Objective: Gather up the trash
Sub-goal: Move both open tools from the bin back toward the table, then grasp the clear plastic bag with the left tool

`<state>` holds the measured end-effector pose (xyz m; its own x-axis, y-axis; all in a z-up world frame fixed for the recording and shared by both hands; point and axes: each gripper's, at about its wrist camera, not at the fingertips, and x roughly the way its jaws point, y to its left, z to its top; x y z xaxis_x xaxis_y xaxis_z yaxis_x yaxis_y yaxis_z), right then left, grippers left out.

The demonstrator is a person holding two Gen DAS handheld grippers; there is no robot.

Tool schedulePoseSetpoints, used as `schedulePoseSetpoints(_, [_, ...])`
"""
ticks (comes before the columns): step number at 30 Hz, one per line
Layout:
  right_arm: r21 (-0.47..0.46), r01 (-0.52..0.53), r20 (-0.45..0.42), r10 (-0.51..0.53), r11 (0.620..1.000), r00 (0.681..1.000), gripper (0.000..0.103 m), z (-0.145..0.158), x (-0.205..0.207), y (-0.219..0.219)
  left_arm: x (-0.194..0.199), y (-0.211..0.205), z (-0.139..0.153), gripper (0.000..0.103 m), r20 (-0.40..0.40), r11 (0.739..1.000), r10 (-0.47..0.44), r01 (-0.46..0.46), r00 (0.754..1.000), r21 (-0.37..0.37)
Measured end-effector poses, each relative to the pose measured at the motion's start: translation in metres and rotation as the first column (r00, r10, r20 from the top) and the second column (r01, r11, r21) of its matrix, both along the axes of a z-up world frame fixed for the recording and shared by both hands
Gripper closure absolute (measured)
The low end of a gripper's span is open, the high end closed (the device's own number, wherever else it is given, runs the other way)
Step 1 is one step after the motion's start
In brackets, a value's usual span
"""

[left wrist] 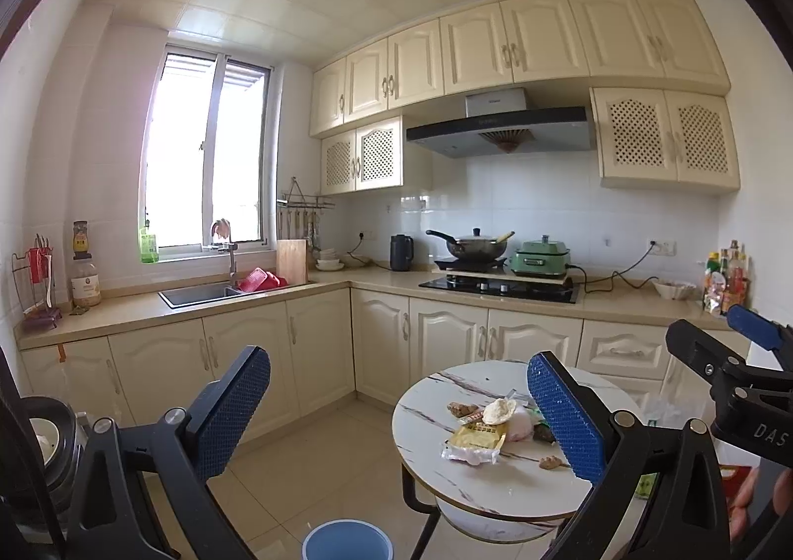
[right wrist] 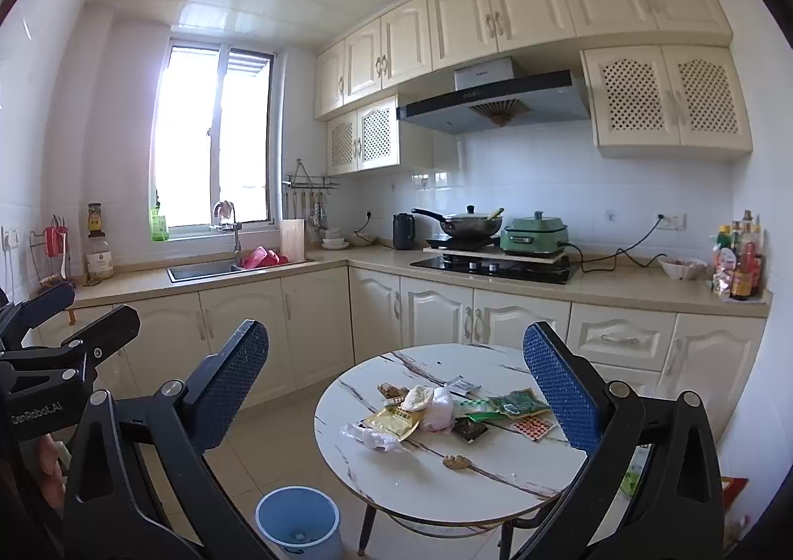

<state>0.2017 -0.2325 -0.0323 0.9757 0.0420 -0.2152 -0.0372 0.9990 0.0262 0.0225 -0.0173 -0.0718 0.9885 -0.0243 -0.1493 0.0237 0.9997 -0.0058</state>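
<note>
A round white marble-pattern table [right wrist: 396,476] [left wrist: 426,411] holds a heap of trash: a yellow wrapper [right wrist: 394,420] [left wrist: 477,438], crumpled white plastic [right wrist: 369,436], green packets [right wrist: 513,404], an orange-dotted wrapper [right wrist: 533,426], ginger pieces [right wrist: 457,462] [left wrist: 550,462]. A blue bin [right wrist: 299,523] [left wrist: 347,541] stands on the floor left of the table. My left gripper [left wrist: 399,416] is open and held high above the floor, short of the table. Open too, my right gripper [right wrist: 396,391] hangs over the table's near side, holding nothing.
Cream cabinets and a beige counter [right wrist: 619,285] run along the back, with a sink [right wrist: 203,270], a wok on the stove [right wrist: 471,223] and a green cooker [right wrist: 533,233]. Bottles [right wrist: 741,262] crowd the right end. A dark appliance [left wrist: 44,441] sits at the left.
</note>
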Motion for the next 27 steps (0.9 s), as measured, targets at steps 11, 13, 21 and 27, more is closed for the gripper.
schedulePoseSetpoints(11, [0.013, 0.031, -0.033, -0.031, 0.999, 0.999, 0.000, -0.012, 0.011, -0.015, 0.030, 0.001, -0.001, 0.001, -0.043, 1.000, -0.008, 0.008, 0.999, 0.005])
schedulePoseSetpoints(13, [0.016, 0.043, -0.048, -0.042, 0.999, 0.998, 0.000, -0.017, 0.016, -0.020, 0.042, 0.002, -0.004, 0.001, -0.059, 1.000, -0.006, 0.006, 0.998, 0.003])
schedulePoseSetpoints(21, [0.054, 0.142, -0.163, -0.132, 0.988, 0.978, 0.000, -0.065, 0.052, -0.068, 0.120, -0.009, -0.028, 0.001, -0.150, 0.998, -0.059, 0.058, 0.987, -0.012])
schedulePoseSetpoints(27, [0.072, 0.201, -0.302, -0.171, 0.977, 0.938, 0.000, -0.123, 0.089, -0.106, 0.202, -0.034, -0.059, 0.001, -0.312, 0.993, -0.117, 0.116, 0.943, -0.023])
